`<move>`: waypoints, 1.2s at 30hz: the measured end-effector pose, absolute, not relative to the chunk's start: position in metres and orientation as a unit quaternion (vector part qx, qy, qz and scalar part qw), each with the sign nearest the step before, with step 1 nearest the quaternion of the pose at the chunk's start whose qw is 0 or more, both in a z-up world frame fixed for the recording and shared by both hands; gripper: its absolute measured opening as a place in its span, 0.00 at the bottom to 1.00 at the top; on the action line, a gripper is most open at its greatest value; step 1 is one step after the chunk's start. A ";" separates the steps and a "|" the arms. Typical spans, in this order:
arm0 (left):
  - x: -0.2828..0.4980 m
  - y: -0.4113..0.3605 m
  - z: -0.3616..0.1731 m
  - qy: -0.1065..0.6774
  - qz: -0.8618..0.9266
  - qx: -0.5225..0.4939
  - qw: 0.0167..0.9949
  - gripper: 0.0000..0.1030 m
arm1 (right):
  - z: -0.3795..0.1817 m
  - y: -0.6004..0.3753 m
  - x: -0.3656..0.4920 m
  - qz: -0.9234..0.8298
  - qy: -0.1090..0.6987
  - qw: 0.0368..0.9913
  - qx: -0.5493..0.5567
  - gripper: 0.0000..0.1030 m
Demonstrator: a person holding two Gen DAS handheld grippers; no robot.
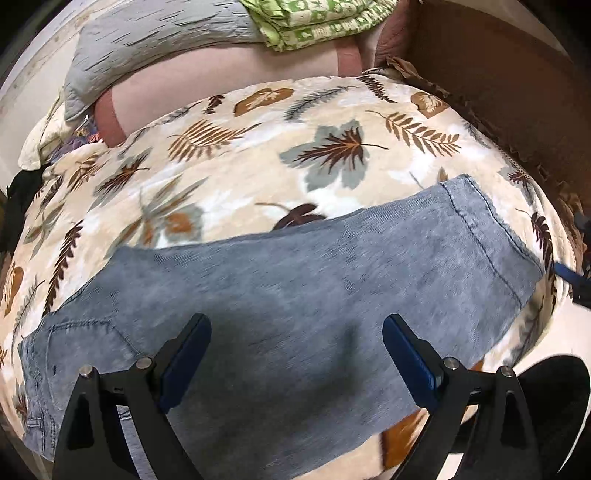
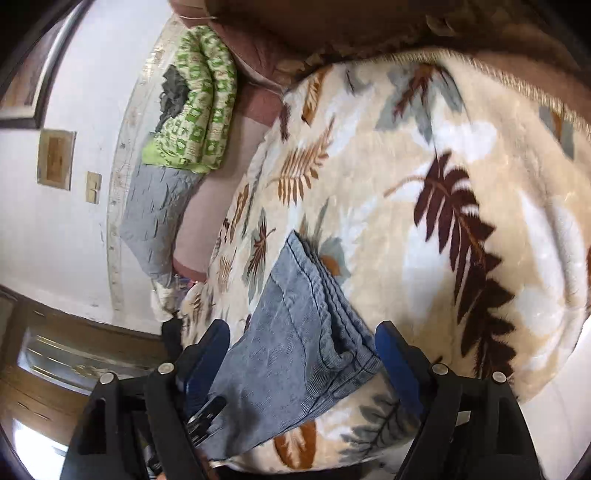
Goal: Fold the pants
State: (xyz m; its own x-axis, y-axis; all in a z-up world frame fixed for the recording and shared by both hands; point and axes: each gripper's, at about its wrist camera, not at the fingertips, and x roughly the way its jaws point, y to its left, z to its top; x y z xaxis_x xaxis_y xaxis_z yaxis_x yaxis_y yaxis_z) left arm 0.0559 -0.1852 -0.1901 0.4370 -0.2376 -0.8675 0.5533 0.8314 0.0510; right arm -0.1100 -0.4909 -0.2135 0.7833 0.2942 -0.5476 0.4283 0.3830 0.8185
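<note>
Light blue-grey jeans [image 1: 295,295] lie flat on a cream blanket [image 1: 258,147] printed with brown leaves, waist and pocket to the lower left, hem to the right. My left gripper [image 1: 297,354] is open above the middle of the jeans, holding nothing. In the right wrist view the stacked hem ends of the jeans [image 2: 303,325] lie between the fingers of my right gripper [image 2: 303,354], which is open. The left gripper's fingertips show dark at that view's lower left.
A grey pillow [image 1: 155,40] and a folded green patterned quilt [image 1: 317,18] lie at the head of the bed. A brown headboard or wall [image 1: 498,74] borders the right. A white wall [image 2: 55,221] and wooden furniture [image 2: 55,369] stand beyond the bed.
</note>
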 end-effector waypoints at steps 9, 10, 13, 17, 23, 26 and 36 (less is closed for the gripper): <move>0.070 -0.221 -0.225 0.523 -0.244 0.165 0.800 0.92 | -0.242 -0.485 -0.109 -0.046 0.369 0.752 0.545 0.81; 0.069 -0.226 -0.233 0.534 -0.252 0.168 0.790 0.92 | -0.243 -0.484 -0.108 -0.047 0.370 0.751 0.544 0.81; 0.069 -0.233 -0.245 0.541 -0.250 0.181 0.782 0.92 | -0.249 -0.479 -0.100 -0.033 0.371 0.748 0.549 0.81; 0.064 -0.232 -0.233 0.532 -0.270 0.169 0.785 0.92 | -0.249 -0.477 -0.093 -0.026 0.363 0.754 0.548 0.79; 0.069 -0.203 -0.212 0.520 -0.263 0.133 0.801 0.92 | -0.267 -0.479 -0.086 -0.012 0.358 0.725 0.588 0.34; 0.073 -0.185 -0.215 0.524 -0.241 0.130 0.806 0.92 | -0.264 -0.477 -0.082 -0.009 0.354 0.733 0.582 0.34; 0.086 -0.180 -0.238 0.557 -0.217 0.156 0.786 0.94 | -0.251 -0.466 -0.074 -0.034 0.344 0.766 0.542 0.29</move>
